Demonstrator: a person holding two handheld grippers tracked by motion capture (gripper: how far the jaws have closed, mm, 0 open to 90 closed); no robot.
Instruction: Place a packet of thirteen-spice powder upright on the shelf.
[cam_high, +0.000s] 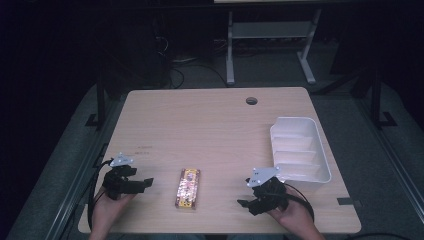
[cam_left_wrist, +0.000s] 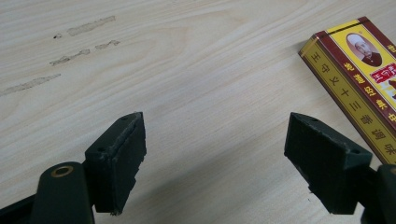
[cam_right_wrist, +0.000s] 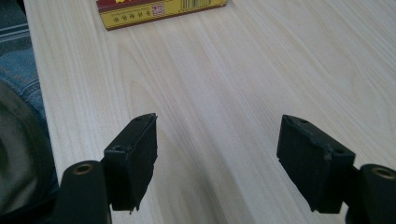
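Note:
A flat yellow and red box (cam_high: 187, 188) lies on the wooden table (cam_high: 210, 130) near its front edge, between the two hands. My left gripper (cam_high: 145, 183) rests on the table to the left of the box, open, with nothing between its jaws. In the left gripper view the box (cam_left_wrist: 359, 70) sits at the upper right, beyond the open left gripper (cam_left_wrist: 215, 163). My right gripper (cam_high: 245, 204) rests to the right of the box, open and empty. In the right gripper view the box edge (cam_right_wrist: 159, 7) lies at the top, well ahead of the right gripper (cam_right_wrist: 217, 158).
A white plastic tray (cam_high: 299, 147) with ribbed compartments stands at the table's right side, just behind the right hand. A round cable hole (cam_high: 251, 100) sits near the far edge. A white desk frame (cam_high: 270, 40) stands on the floor beyond.

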